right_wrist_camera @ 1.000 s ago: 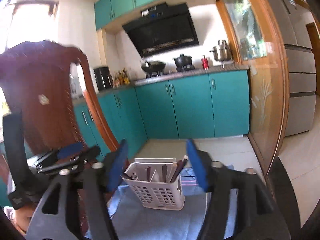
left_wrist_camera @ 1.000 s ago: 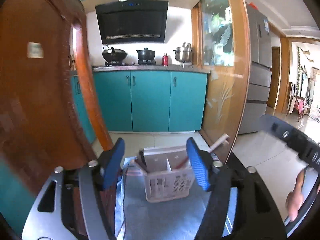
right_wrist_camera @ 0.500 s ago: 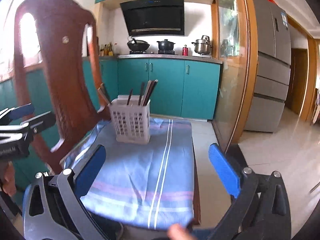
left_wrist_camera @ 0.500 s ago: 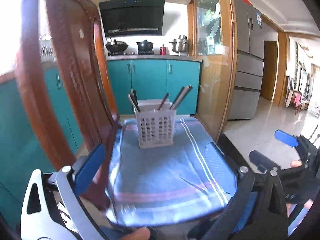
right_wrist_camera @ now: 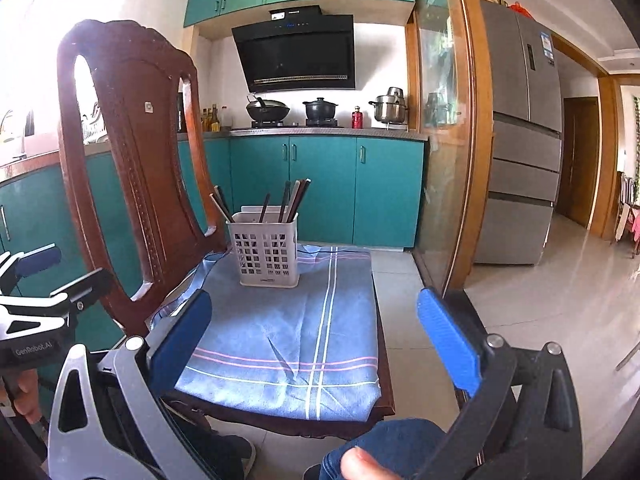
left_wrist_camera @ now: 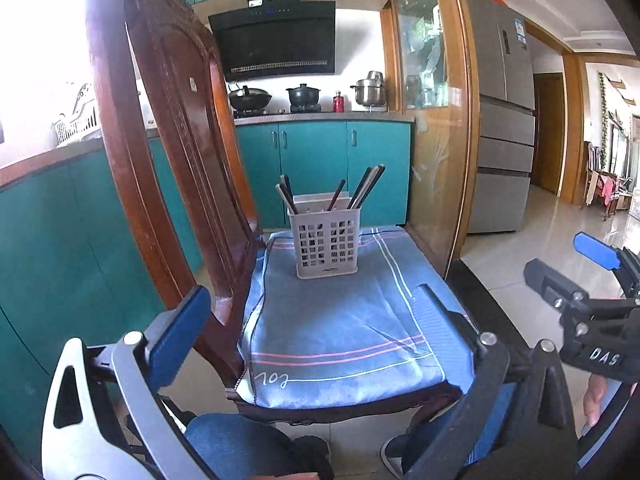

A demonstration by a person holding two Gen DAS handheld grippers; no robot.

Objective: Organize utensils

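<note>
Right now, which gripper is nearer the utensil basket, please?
Left gripper, barely: the utensil basket sits straight ahead; from the right gripper it sits ahead-left. Both stand well back.

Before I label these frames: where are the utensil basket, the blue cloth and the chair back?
utensil basket [left_wrist_camera: 326, 246], left wrist view, front lattice wall.
blue cloth [right_wrist_camera: 280, 332], right wrist view, bare middle of the fabric.
chair back [right_wrist_camera: 136, 152], right wrist view, carved centre panel.

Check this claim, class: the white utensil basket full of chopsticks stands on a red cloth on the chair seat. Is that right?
Not quite. The cloth is blue with thin stripes, as the right wrist view shows. The white utensil basket with chopsticks does stand on it, on the chair seat.
</note>
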